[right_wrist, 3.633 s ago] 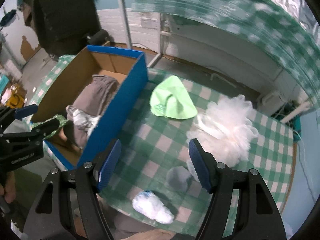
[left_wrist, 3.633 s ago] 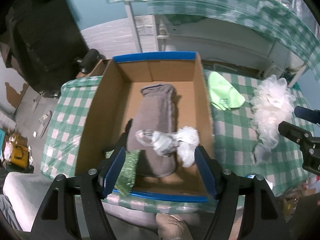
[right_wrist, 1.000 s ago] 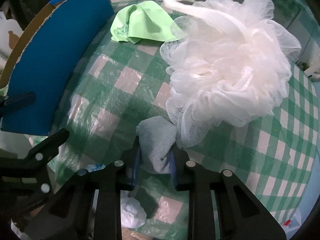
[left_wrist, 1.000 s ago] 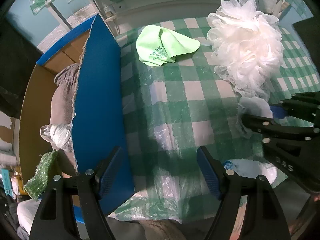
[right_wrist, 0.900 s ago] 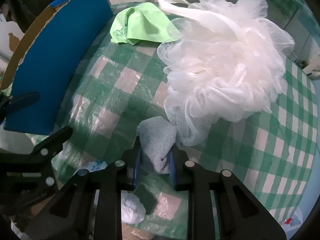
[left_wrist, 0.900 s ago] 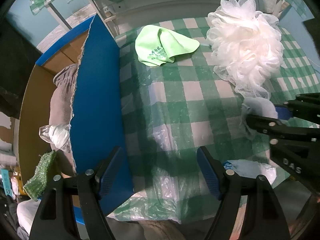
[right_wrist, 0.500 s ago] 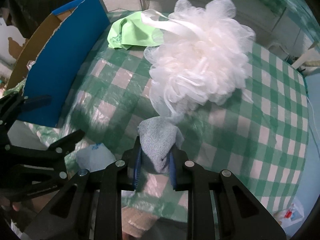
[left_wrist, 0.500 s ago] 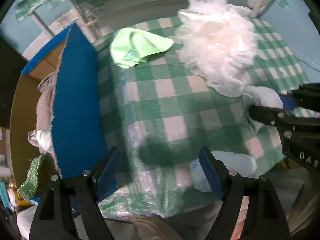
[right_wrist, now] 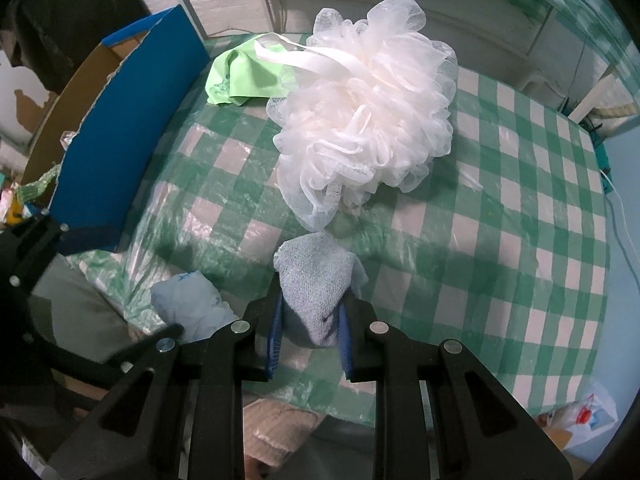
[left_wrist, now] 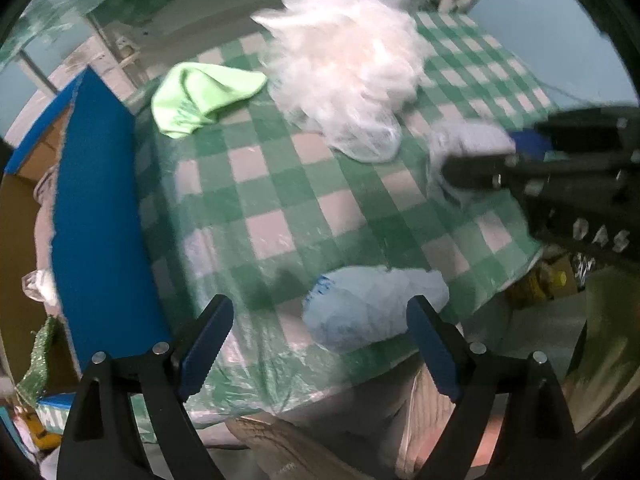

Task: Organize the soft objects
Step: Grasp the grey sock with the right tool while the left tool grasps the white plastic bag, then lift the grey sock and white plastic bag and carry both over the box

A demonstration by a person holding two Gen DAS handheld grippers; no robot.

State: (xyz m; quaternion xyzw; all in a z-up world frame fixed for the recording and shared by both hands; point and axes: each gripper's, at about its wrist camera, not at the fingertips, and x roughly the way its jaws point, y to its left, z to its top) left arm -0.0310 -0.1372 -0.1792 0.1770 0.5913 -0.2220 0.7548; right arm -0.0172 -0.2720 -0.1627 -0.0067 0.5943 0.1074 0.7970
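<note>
My right gripper (right_wrist: 310,332) is shut on a small grey-blue cloth (right_wrist: 316,280) and holds it above the table's near edge; it shows at the right of the left wrist view (left_wrist: 472,144). My left gripper (left_wrist: 316,344) is open and empty, just above a crumpled pale-blue plastic bag (left_wrist: 372,304) at the table's front edge, also in the right wrist view (right_wrist: 188,304). A white mesh bath pouf (right_wrist: 368,108) and a light green cloth (right_wrist: 244,72) lie on the checked tablecloth. The blue cardboard box (left_wrist: 100,216) stands at the left.
The box holds a grey towel (left_wrist: 40,220), a clear plastic wad (left_wrist: 38,284) and a green sparkly strip (left_wrist: 38,356). The green-checked table (right_wrist: 500,208) drops off at the near edge. A small bag (right_wrist: 584,412) lies on the floor at the lower right.
My right gripper has lifted the grey-blue cloth up and away from the pouf. My left gripper has swung right from the box toward the pale-blue bag.
</note>
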